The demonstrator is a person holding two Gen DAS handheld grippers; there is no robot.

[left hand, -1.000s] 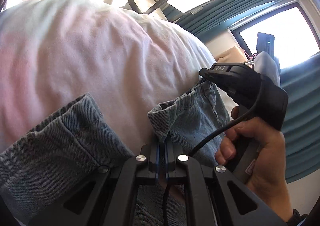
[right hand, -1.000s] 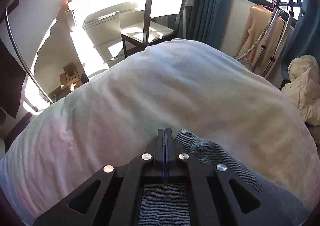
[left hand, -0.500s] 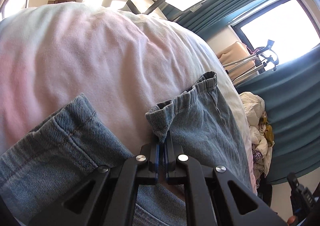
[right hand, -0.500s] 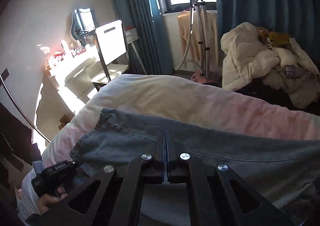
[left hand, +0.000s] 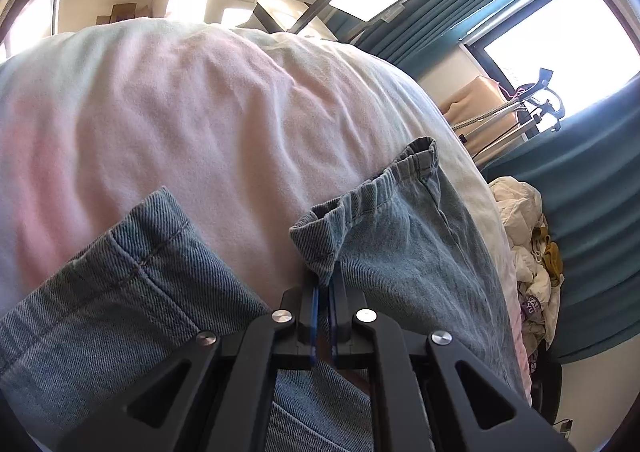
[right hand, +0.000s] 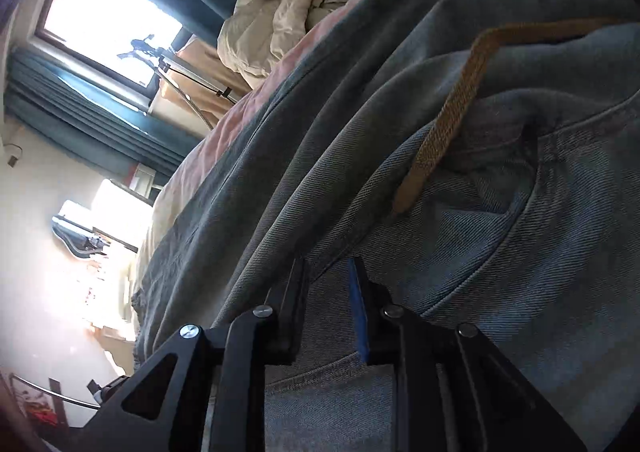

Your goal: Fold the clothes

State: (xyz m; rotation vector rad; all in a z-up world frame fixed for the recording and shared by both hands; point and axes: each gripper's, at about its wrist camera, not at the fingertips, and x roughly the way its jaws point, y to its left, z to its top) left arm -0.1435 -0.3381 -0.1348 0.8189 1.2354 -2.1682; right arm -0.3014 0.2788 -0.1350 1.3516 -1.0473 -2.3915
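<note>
Left gripper (left hand: 324, 284) pinches the jeans' (left hand: 404, 236) waistband on the bed (left hand: 180, 112); right gripper (right hand: 328, 292) is opening, denim between its jaws.

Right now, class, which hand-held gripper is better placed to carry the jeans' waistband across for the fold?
Left, probably. The left hand-held gripper is shut on the jeans' elastic waistband; the right hand-held gripper is opening over the denim, gripping nothing.

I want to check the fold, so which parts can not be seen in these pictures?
- Left wrist view: the jeans under the left tool; its black frame covers them.
- Right wrist view: the far end of the cord, cut off by the right edge.
- Right wrist view: the dresser, washed out by sunlight.
</note>
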